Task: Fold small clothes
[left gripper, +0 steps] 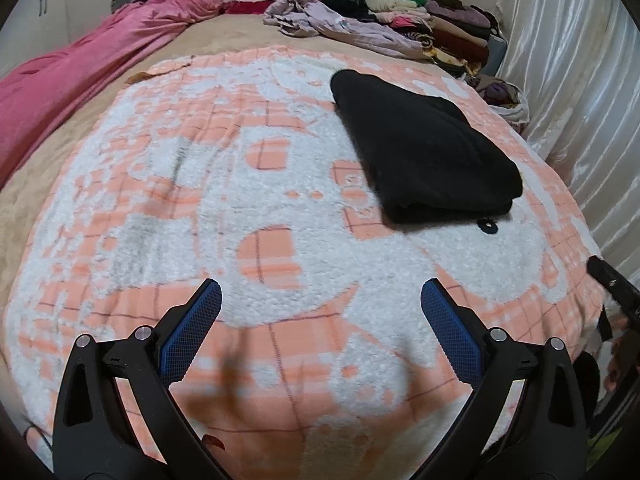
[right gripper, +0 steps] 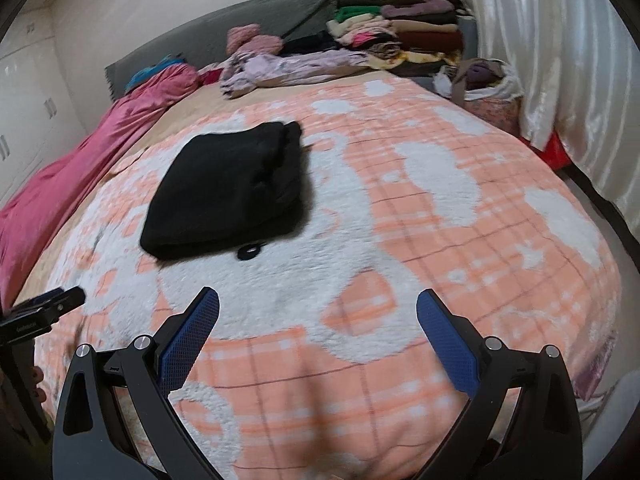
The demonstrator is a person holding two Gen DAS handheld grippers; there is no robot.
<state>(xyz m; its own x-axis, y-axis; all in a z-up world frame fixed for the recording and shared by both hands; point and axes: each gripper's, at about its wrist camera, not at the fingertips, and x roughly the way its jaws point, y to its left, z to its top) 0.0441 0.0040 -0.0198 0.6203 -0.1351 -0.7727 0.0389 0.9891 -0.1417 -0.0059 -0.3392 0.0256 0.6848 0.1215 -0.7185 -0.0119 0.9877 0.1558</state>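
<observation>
We see a black garment (left gripper: pixel 424 152) (right gripper: pixel 232 196) folded into a thick flat bundle, upper right in the left view, left of centre in the right view.

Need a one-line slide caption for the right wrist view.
Right gripper open and empty above the blanket, folded black garment lying ahead beside a small black ring.

Both wrist views look forward, low over the patterned blanket (left gripper: pixel 280 184), sharing the folded black garment (right gripper: pixel 228 188).
</observation>
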